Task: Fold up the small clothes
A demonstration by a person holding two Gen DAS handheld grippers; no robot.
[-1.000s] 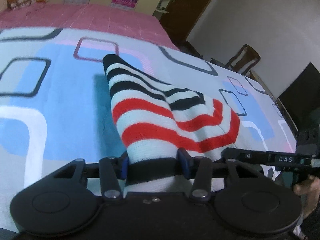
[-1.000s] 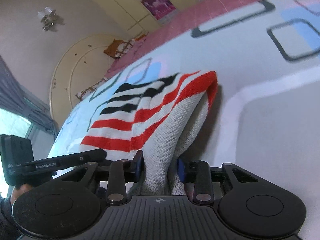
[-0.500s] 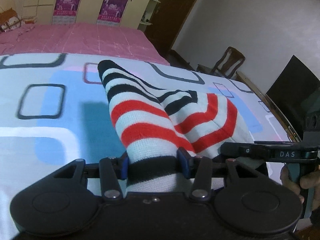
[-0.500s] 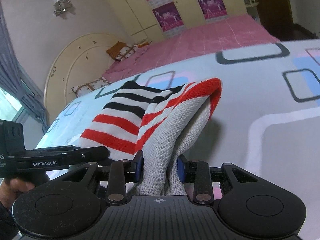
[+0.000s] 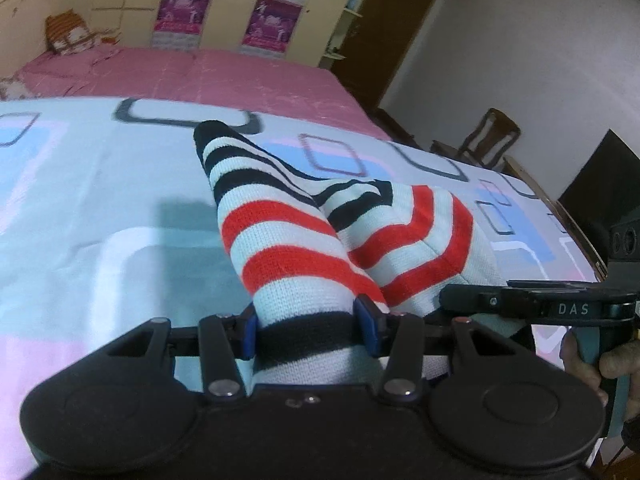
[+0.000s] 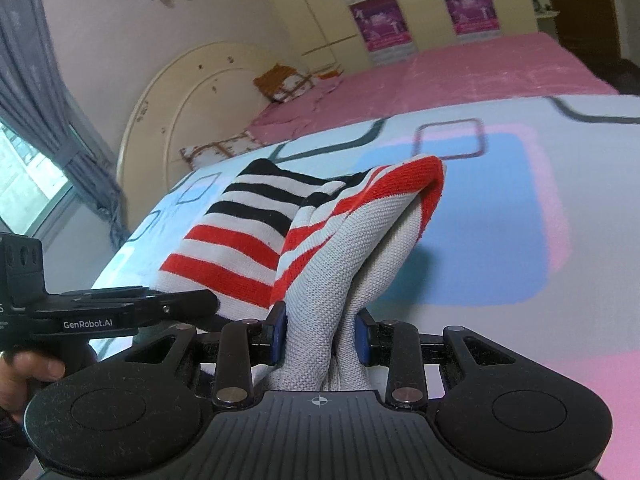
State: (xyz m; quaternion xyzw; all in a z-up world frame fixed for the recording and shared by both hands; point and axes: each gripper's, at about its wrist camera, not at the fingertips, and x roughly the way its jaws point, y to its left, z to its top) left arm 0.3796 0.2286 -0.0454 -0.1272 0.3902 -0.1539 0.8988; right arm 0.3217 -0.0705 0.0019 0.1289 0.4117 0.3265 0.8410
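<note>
The left gripper (image 5: 306,330) is pinching the black band of the striped garment (image 5: 320,236) between its blue fingers (image 5: 249,334). The right gripper (image 6: 320,334) is clamping a bunched white fold (image 6: 324,280) of it. The garment is hanging between them, its far end draping onto the bed (image 5: 100,200).

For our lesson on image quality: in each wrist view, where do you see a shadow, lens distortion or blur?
Left wrist view: striped garment casts a grey shadow to its left on the bedspread; walls bow, fisheye. Right wrist view: shadow falls right of the garment; headboard curves; far posters are soft.
</note>
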